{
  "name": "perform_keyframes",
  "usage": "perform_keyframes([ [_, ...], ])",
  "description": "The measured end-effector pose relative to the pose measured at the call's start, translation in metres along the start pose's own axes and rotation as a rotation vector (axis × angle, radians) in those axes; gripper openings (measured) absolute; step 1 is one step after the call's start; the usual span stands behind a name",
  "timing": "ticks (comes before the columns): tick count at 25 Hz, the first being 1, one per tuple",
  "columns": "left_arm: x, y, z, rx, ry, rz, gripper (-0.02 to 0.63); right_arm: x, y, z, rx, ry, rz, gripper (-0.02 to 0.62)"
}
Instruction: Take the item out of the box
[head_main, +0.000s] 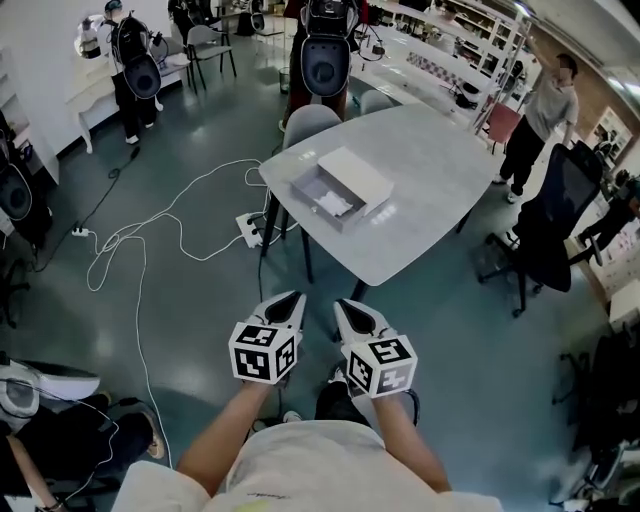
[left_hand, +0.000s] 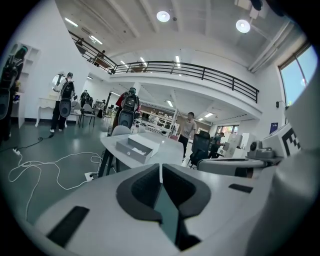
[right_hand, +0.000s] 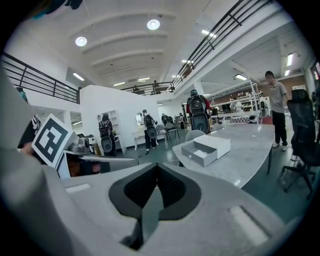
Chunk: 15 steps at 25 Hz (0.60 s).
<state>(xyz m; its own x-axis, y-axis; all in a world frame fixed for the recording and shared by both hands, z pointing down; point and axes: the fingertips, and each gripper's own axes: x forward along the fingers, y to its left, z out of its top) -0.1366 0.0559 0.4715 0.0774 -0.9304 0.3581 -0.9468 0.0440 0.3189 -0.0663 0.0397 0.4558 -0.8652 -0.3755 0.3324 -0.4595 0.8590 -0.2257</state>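
Barely legible, white item (head_main: 335, 204) inside the box (head_main: 357, 176); left tool (head_main: 296, 298) and right tool (head_main: 341, 305) jaws together, empty.

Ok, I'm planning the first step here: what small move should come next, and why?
Probably walk forward to the table. The left claw and right claw are both shut, empty and held over the floor, short of the table. The box lies there with its tray slid out and a white item showing inside.
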Motion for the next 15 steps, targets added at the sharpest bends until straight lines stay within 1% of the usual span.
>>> perform_keyframes([
  [6,0.045,0.008,0.014,0.019,0.018,0.022,0.023,0.029,-0.038,0.013,0.012,-0.003,0.020,0.005],
  [10,0.086,0.015,0.028,0.024,0.031,0.040,0.023,0.056,-0.073,0.027,0.017,0.000,0.039,0.005],
  [15,0.136,0.020,0.042,0.050,0.055,0.064,0.023,0.084,-0.114,0.047,0.020,0.003,0.067,0.005],
])
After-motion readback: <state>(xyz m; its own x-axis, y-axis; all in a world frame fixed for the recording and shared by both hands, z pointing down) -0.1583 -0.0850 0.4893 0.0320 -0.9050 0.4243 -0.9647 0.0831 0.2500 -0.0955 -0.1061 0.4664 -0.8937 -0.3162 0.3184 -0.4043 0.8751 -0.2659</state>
